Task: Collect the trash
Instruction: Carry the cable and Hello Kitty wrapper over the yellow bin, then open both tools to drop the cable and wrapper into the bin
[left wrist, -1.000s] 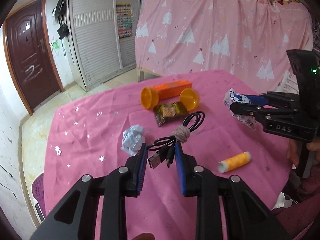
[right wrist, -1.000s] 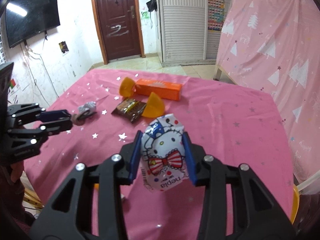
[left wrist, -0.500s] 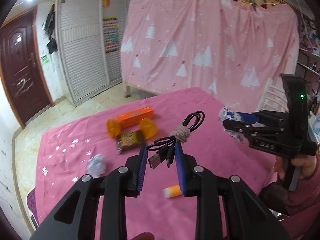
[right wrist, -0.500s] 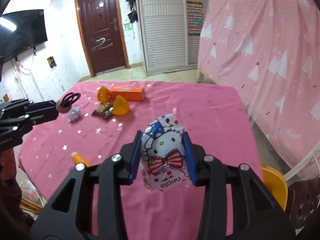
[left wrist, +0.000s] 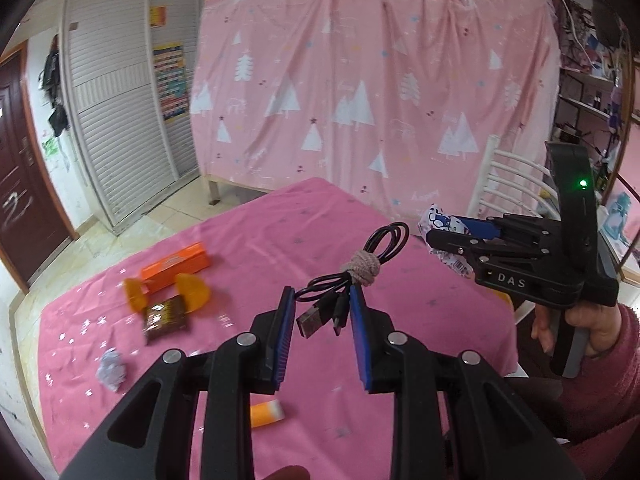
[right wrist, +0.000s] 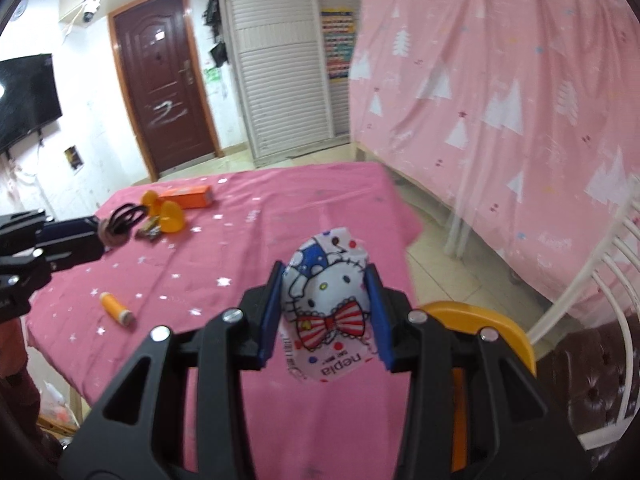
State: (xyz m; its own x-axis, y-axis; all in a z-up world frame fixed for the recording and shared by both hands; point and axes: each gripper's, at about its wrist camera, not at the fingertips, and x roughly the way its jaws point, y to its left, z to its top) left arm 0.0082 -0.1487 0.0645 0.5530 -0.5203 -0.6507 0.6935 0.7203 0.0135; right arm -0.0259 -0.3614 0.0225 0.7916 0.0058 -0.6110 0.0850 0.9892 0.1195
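While both grippers hang above the pink star-print tabletop (right wrist: 248, 240), left gripper (left wrist: 322, 316) fingers clench a coiled black USB cable w/ beige tie (left wrist: 360, 266); right gripper (right wrist: 324, 300) fingers grip a white cartoon-cat tissue packet (right wrist: 326, 312), over the tabletop's near-right corner. Crumpled paper ball (left wrist: 112, 370) lies near the left edge.

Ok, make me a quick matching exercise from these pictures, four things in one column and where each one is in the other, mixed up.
Things:
1. black cable
2. cartoon-cat wrapper
3. orange box
4. crumpled paper ball

Places:
A. lying on the pink tablecloth behind two orange half-shells
B. clamped in the right gripper
C. on the cloth alone, near its left edge in the left wrist view
D. held by the left gripper, plugs between its pads

Pairs: 1-D, 2-B, 3-A, 4-C
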